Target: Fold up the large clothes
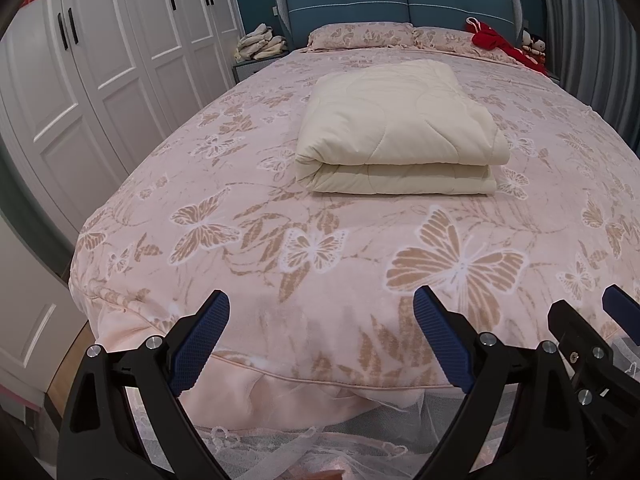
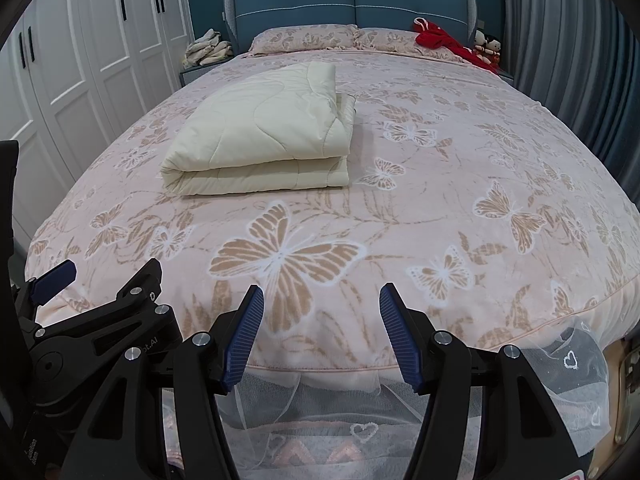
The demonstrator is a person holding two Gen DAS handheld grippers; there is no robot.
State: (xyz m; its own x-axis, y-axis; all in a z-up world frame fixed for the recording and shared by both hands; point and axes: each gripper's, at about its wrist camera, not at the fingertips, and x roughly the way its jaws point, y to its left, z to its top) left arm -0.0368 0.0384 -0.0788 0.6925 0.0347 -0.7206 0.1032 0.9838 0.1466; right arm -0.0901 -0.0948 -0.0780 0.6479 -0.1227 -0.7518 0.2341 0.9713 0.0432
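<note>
A cream quilted comforter lies folded into a thick rectangle in the middle of the bed; the right wrist view has the comforter left of centre. My left gripper hovers over the foot edge of the bed, jaws wide apart, nothing between the blue pads. My right gripper hangs beside it at the same edge, also open and empty. Each gripper shows at the other view's side: the right gripper and the left gripper. Both are well short of the comforter.
A pink butterfly-print cover spreads over the bed, with a lace valance below the foot. White wardrobes line the left. Pillows, red cloth, a blue headboard and folded clothes on a nightstand stand at the far end.
</note>
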